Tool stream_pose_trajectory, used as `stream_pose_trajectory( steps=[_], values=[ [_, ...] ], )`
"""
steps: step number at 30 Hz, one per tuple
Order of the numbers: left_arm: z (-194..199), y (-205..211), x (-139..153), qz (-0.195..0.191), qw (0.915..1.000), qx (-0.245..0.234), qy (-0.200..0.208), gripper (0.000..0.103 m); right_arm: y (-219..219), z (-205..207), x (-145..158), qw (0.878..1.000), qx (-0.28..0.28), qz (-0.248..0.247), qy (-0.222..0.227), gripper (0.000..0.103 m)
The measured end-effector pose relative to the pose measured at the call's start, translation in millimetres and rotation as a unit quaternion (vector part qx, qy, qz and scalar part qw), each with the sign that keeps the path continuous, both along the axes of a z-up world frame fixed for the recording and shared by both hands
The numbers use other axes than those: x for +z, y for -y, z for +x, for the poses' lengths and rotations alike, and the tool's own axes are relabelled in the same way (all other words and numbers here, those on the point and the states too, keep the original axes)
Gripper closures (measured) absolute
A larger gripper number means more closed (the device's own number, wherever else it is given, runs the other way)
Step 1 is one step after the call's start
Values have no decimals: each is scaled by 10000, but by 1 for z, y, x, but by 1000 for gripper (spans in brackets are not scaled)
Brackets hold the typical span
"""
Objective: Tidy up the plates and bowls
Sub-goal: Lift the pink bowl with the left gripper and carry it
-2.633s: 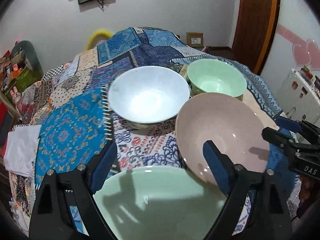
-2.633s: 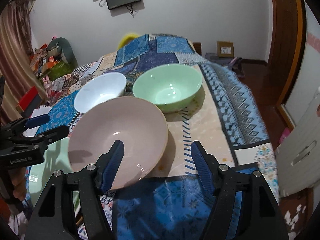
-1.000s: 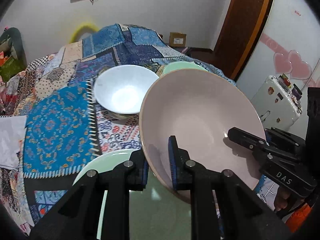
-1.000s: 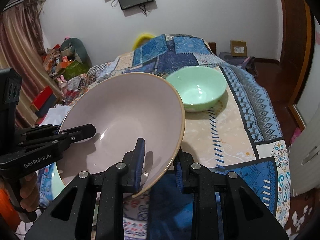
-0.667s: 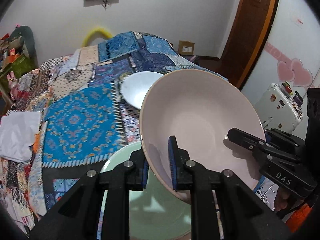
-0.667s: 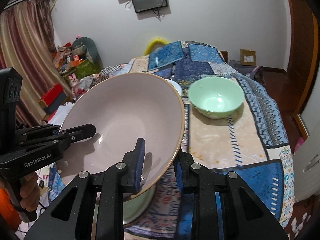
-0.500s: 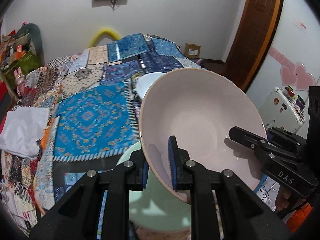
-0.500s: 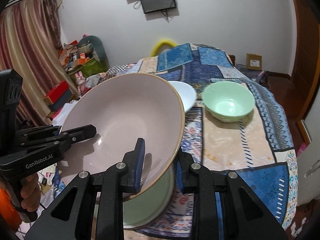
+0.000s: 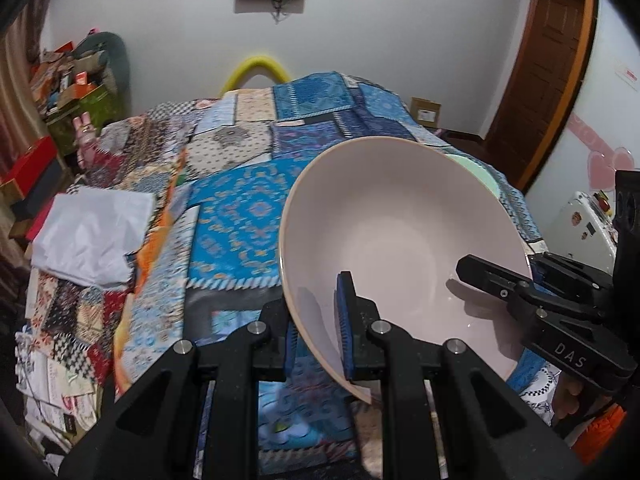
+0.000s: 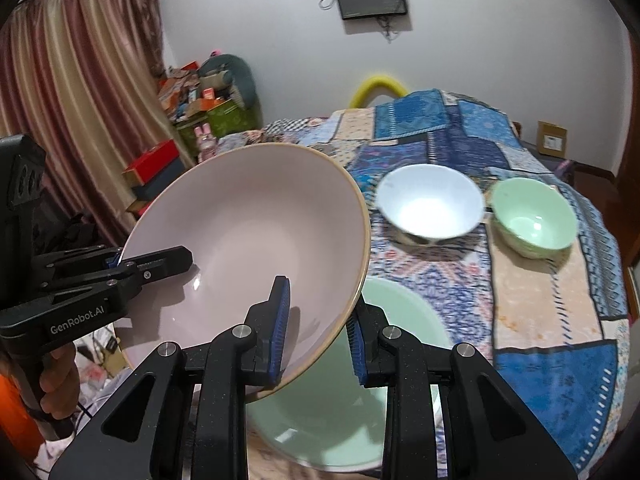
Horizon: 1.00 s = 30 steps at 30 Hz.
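A large pink bowl (image 9: 400, 236) hangs tilted above the table, held at two sides of its rim. My left gripper (image 9: 316, 328) is shut on the near rim, one blue pad inside and one outside. My right gripper (image 10: 318, 320) is shut on the opposite rim of the pink bowl (image 10: 248, 248). Each view shows the other gripper: the right gripper (image 9: 500, 270) and the left gripper (image 10: 148, 258). A large pale green dish (image 10: 340, 420) lies on the cloth, partly under the pink bowl. Farther back stand a white bowl (image 10: 430, 200) and a small green bowl (image 10: 532, 220).
A patchwork cloth (image 9: 248, 216) covers the table. A folded white cloth (image 9: 92, 232) lies at its left edge. Boxes and clutter (image 10: 192, 100) stand by the curtain beyond the left side. A wooden door (image 9: 552, 80) is at the far right.
Both grippers have carried the pink bowl leftward and a little up. In the left wrist view the white bowl and the green dish have slid out of sight.
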State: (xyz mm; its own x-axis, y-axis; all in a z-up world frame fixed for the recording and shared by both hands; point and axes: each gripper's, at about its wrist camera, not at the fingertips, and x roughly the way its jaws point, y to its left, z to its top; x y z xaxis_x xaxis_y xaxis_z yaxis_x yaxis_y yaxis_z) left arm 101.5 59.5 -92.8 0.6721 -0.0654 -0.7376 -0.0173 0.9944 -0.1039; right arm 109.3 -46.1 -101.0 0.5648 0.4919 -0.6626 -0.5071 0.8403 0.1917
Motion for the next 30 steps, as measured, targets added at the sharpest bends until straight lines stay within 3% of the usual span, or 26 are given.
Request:
stream_pose_trajectory(
  steps=[14,30],
  values=[
    [-25,-70,-29,99,9973,667,-290,86,-69,-2,-27,9970,652,50,-415,78],
    [-16,-108,-98,-291,9910,893,-958,86,-107,8,-77,9902,900,-423,-979,78]
  ],
)
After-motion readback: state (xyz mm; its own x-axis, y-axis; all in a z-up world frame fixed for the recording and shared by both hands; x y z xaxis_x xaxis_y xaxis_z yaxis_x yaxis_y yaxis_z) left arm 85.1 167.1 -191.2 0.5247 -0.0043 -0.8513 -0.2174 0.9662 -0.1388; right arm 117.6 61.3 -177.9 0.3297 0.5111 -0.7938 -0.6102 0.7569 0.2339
